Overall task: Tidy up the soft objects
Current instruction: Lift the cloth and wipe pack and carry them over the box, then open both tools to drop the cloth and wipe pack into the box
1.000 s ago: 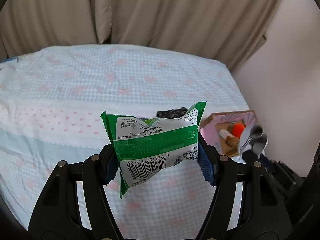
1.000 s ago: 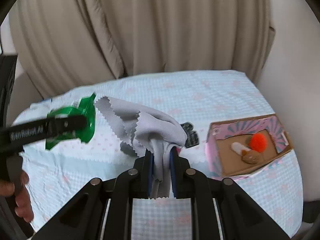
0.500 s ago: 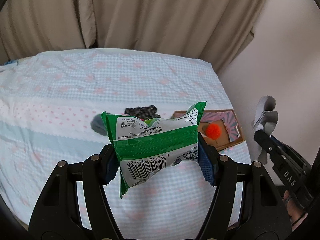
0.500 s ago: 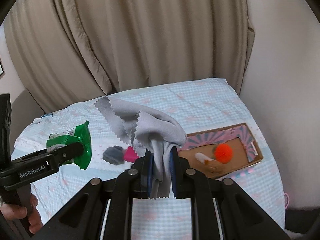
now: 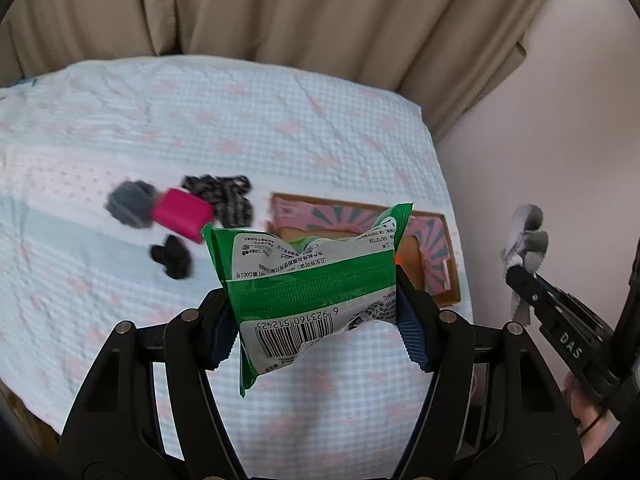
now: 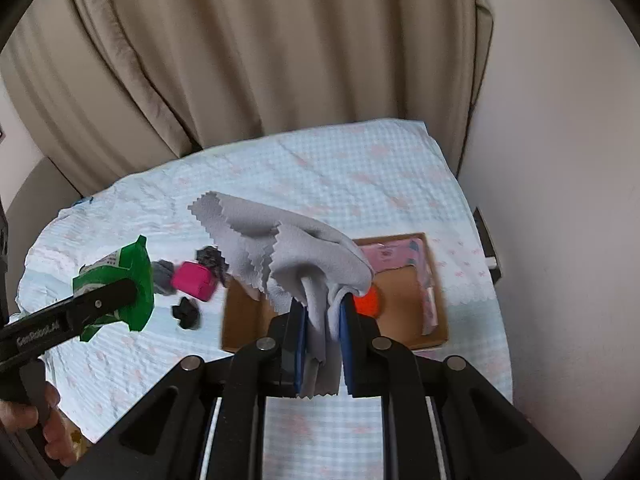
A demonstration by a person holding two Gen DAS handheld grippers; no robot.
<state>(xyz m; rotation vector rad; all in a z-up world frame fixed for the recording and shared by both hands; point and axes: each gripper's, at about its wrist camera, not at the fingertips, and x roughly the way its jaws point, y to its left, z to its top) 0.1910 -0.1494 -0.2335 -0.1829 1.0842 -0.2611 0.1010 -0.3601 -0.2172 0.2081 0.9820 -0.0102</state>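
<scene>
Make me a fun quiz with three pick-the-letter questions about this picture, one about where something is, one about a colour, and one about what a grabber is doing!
1. Where is the orange pom-pom?
A. in the cardboard box
B. on the curtain
C. in the left gripper

2. What colour is the block on the bed?
A. yellow
B. pink
C. blue

3. What is the right gripper doing?
A. hanging open and empty
B. pinching the grey cloth
C. squeezing the green packet

Answers: 1 A, it lies inside the box walls; 2 B, it is bright pink; 3 B, the cloth hangs between its shut pads.
</scene>
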